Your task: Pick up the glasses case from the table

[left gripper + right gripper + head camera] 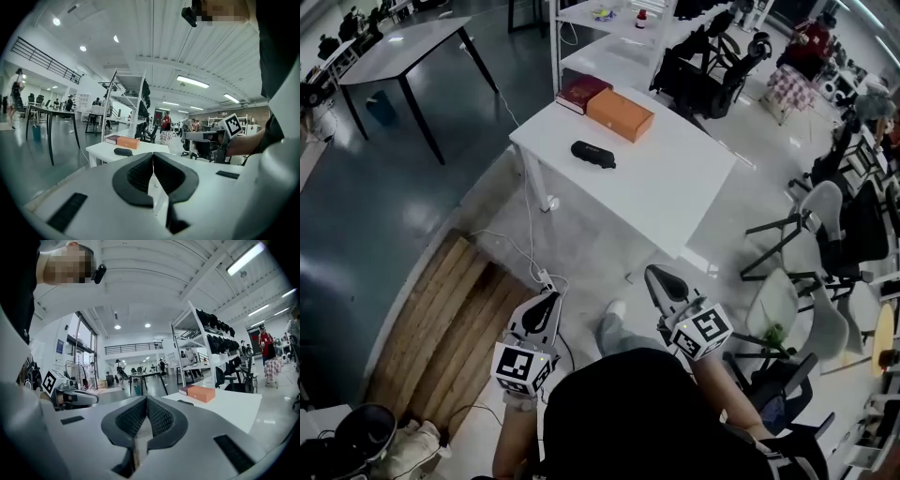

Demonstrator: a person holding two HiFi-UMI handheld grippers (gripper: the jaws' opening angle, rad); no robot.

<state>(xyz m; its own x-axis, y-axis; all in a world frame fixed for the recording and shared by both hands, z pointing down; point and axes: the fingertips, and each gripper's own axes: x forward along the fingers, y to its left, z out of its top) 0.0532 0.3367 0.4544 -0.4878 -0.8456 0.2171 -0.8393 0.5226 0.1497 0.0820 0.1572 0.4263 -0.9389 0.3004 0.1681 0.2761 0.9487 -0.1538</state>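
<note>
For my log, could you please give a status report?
Left gripper, right gripper shut, empty. Black oval glasses case untouched on white table. Orange rectangular box behind, not blocking.

The white tabletop carries three things: a black glasses case near one edge, an orange box beyond it, and a dark red book just beside the box.

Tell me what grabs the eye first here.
A white table stands mid-floor, bearing a black glasses case near its left edge, with an orange box and a dark red book at the far end. Nearer the camera, the left gripper and right gripper hang shut and empty, short of the table.
</note>
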